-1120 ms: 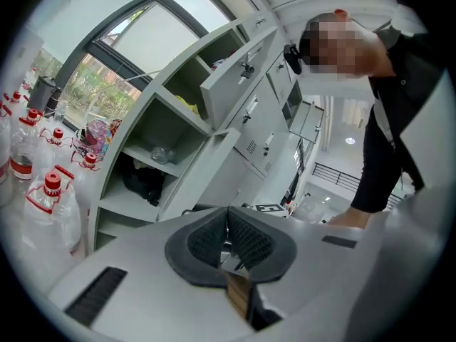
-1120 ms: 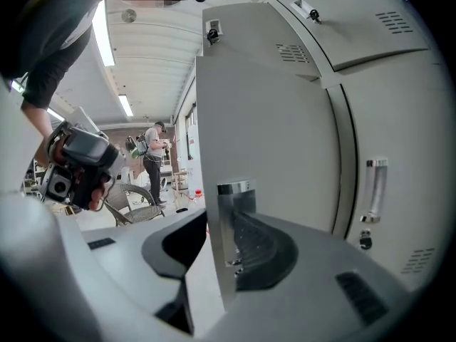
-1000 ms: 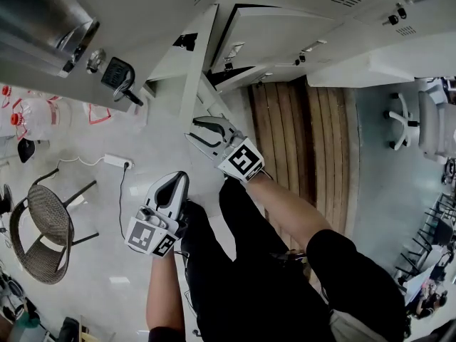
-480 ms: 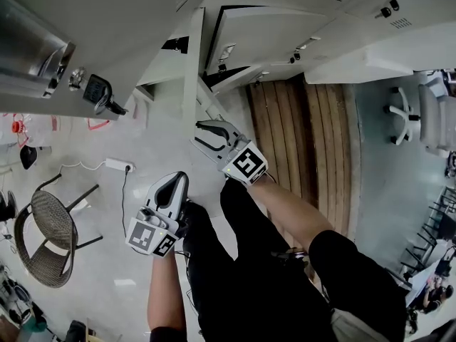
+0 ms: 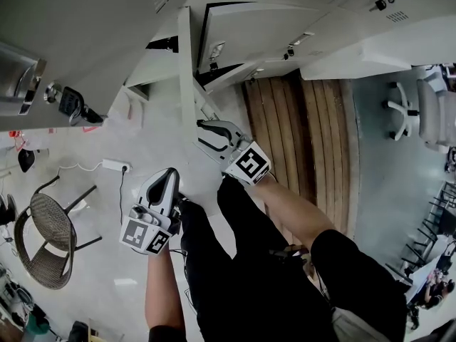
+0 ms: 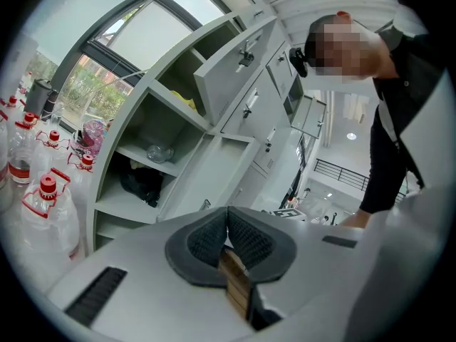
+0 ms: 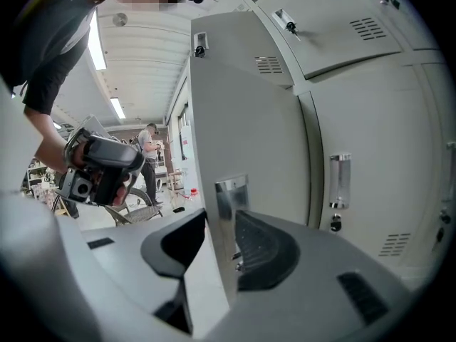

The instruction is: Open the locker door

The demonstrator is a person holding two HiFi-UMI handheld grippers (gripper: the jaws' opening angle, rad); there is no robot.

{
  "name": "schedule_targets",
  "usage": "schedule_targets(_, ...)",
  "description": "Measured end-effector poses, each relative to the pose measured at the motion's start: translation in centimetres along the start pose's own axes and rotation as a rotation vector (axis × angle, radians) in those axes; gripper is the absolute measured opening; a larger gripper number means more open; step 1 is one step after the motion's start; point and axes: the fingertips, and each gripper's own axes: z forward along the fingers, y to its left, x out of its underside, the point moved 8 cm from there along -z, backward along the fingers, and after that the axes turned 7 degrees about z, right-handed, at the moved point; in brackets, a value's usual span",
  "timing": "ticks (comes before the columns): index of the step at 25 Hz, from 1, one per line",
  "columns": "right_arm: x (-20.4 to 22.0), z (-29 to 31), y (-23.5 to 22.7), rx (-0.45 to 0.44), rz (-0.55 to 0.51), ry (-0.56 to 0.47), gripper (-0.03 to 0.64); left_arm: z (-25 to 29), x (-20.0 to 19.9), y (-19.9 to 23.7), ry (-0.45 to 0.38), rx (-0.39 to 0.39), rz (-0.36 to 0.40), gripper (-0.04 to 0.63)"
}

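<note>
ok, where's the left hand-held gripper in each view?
Head view: left hand-held gripper lower left of centre.
Left gripper view: bottom centre, its own jaws, shut.
Right gripper view: at left, mid-height.
Shared landmark: the white lockers.

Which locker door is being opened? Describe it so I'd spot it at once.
On the grey locker wall, look for the door swung out edge-on. Its edge, bearing a chrome handle plate, stands between the right gripper's open jaws; the doors to its right lie shut.
</note>
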Motion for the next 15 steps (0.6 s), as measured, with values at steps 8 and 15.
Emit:
schedule_targets(8, 0.3, -2.5, -1.3, 0.018, 0.028, -0.001, 0.14, 1.5, 0.1, -1.3, 0.002, 0.005, 0.006, 0.018)
schedule_targets(15, 0.6, -5.2, -3.6, -0.004, 0.04, -0.004, 0.127, 3.4, 0.9, -2.7, 0.023, 0.02, 0.012, 0.018)
